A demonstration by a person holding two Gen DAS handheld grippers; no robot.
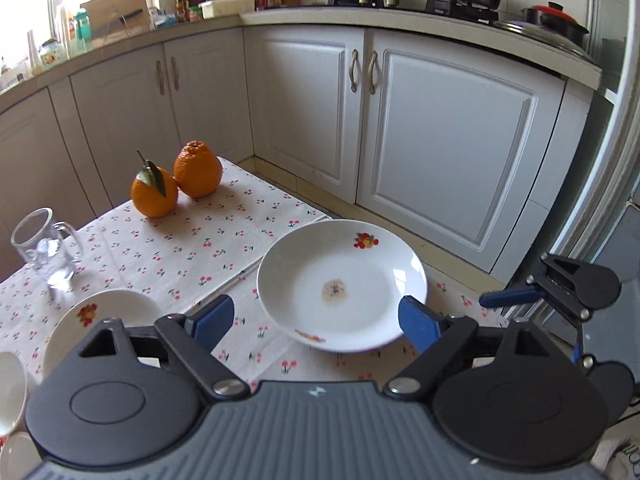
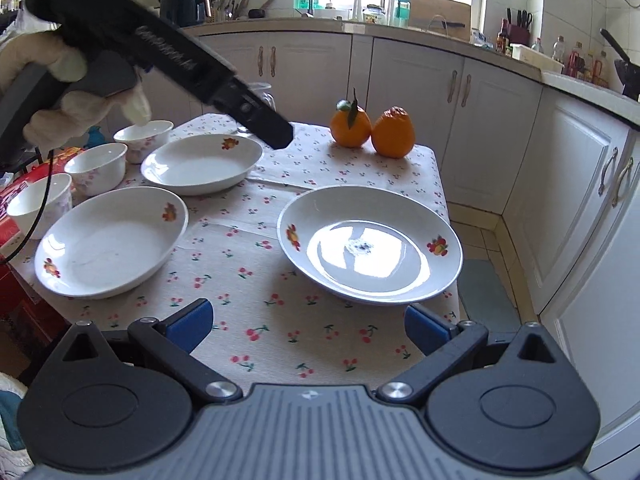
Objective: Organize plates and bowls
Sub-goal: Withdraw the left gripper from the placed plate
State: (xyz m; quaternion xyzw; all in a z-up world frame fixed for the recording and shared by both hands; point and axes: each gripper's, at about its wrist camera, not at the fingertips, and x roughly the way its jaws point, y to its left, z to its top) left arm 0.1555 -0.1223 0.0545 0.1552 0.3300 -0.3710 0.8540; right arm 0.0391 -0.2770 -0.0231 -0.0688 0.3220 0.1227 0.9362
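Both grippers, left gripper (image 1: pixel 316 322) and right gripper (image 2: pixel 308 326), gape wide and empty, with the soiled plate (image 2: pixel 370 244) at the table's near right corner lying directly ahead of the right one.

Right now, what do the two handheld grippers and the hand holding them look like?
Both the left gripper and right gripper have black linkage arms, blue fingers, round black hubs and ribbed grey bodies. A black cable hangs below a cream fleece glove.
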